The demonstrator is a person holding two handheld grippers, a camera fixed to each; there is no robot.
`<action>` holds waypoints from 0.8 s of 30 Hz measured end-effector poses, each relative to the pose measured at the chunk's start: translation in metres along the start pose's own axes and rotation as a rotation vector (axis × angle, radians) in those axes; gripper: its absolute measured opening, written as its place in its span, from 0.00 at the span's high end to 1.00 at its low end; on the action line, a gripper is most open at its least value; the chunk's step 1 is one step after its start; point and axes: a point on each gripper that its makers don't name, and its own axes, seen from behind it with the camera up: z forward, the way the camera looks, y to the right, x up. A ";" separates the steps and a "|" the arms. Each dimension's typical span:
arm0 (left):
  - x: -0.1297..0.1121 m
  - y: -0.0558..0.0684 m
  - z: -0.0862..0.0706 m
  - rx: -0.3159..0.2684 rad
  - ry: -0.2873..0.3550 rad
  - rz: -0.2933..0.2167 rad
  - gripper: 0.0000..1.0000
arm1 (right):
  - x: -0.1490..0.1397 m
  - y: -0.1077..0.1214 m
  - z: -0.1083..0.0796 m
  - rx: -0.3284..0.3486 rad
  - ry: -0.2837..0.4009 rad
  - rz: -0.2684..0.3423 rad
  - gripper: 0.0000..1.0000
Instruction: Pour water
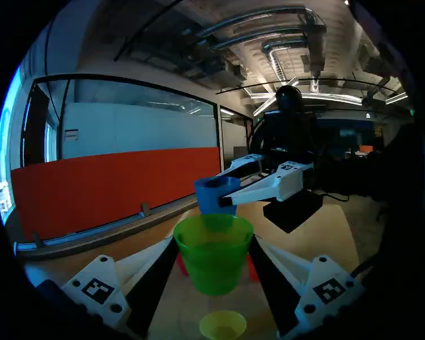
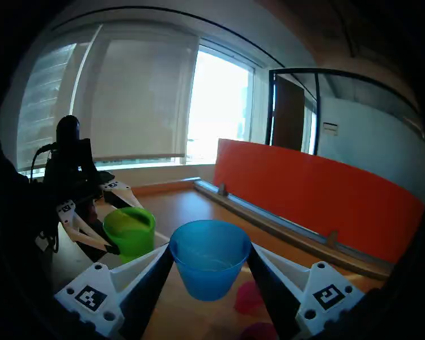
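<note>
An orange partition [image 1: 116,187] runs behind the wooden table [image 1: 331,232]. The left gripper [image 1: 213,249] is clamped on an upright green cup [image 1: 213,269]. In the left gripper view a blue cup [image 1: 212,195] sits just beyond it at twelve o'clock, pinched between the fingers of the right gripper [image 2: 209,252]. A small yellow cup [image 1: 222,324] stands on the table at six o'clock.

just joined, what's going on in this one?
A person holds a gripper in each hand. The left gripper is shut on a green cup, and the right gripper is shut on a blue cup. Both cups are upright, held close together above the wooden table. Neither is tipped to pour yet. A yellow cup sits on the table below.
</note>
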 end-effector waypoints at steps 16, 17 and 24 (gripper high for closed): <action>-0.008 0.005 -0.010 0.019 -0.018 -0.011 0.14 | -0.013 -0.011 -0.007 0.004 -0.025 0.013 0.09; -0.009 0.006 -0.011 0.018 -0.020 -0.012 0.14 | -0.015 -0.012 -0.008 0.006 -0.029 0.013 0.09; -0.017 0.008 -0.017 0.028 -0.039 -0.013 0.14 | -0.027 -0.020 -0.013 0.026 -0.053 0.009 0.09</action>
